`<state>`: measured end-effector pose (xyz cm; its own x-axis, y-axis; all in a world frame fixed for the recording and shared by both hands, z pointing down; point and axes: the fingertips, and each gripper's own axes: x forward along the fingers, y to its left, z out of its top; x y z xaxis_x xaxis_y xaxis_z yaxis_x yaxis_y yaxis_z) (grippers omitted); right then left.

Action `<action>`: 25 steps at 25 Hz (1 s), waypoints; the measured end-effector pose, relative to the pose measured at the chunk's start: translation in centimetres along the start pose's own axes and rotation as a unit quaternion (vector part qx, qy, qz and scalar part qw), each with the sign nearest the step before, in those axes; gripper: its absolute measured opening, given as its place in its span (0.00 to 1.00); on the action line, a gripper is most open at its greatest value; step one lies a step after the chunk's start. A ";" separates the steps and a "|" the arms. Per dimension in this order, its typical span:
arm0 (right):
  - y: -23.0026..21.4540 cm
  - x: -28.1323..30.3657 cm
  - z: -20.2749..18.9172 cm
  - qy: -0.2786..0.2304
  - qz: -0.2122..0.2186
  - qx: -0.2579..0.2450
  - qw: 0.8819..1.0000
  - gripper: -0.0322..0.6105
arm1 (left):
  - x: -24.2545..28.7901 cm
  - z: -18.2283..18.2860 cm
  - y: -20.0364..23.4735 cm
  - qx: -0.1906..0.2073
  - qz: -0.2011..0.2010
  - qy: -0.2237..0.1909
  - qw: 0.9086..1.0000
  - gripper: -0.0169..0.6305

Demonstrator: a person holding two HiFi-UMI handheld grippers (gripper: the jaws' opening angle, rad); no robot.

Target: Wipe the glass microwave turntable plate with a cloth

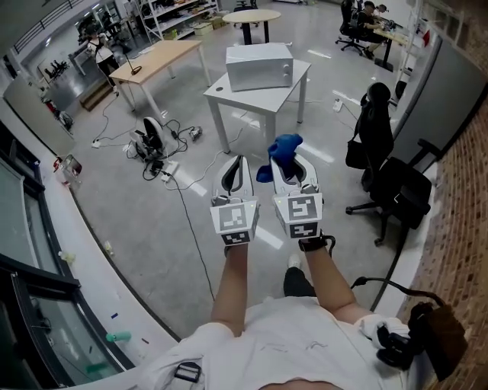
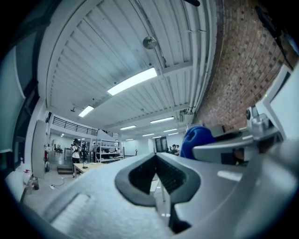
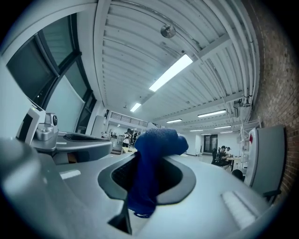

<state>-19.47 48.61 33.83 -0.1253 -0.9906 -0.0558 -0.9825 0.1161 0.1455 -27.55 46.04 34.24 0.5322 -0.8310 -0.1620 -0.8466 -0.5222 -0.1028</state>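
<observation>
I hold both grippers up side by side, pointing forward over the floor. A blue cloth is pinched in my right gripper, which is shut on it; the cloth bunches above the jaws and hangs down between them. My left gripper is shut with nothing in it, its pads meeting at the tips. The cloth also shows to its right. A silver microwave stands on a white table ahead. No glass turntable plate is in sight.
Black office chairs stand at the right by a brick wall. Cables and a device lie on the floor at the left. A wooden table and a round table are farther back.
</observation>
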 end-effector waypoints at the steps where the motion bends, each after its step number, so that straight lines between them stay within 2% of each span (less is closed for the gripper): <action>1: -0.2 1.1 -0.3 0.000 0.004 0.001 1.000 0.18 | 1.0 -0.3 0.4 0.001 0.003 0.000 1.000 0.03; 6: -3.8 7.7 -1.6 0.011 0.020 0.005 1.000 0.18 | 8.7 -1.4 1.1 0.006 0.010 0.005 1.000 0.03; 10: -9.0 12.0 -1.4 -0.012 0.009 -0.004 1.000 0.18 | 15.4 -0.9 0.2 0.008 0.020 -0.022 1.000 0.03; 13: -13.3 15.2 -2.1 -0.009 -0.002 0.000 1.000 0.18 | 20.4 -1.6 -1.3 0.011 0.013 -0.017 1.000 0.03; 16: -16.8 18.0 -2.8 -0.003 -0.007 0.005 1.000 0.18 | 24.1 -2.2 -1.5 0.014 0.032 -0.011 0.999 0.03; 20: -18.8 20.6 -3.8 -0.001 0.001 0.007 1.000 0.18 | 26.5 -3.3 -0.4 0.008 0.065 -0.005 0.998 0.03; 25: -19.1 23.7 -5.8 0.019 0.024 0.023 0.999 0.18 | 29.4 -5.9 0.7 0.010 0.076 0.034 0.996 0.03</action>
<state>-2.86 22.46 35.51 -0.1670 -0.9859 -0.0123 -0.9810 0.1649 0.1021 -12.54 20.11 35.16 0.3963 -0.9115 -0.1099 -0.9168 -0.3864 -0.1011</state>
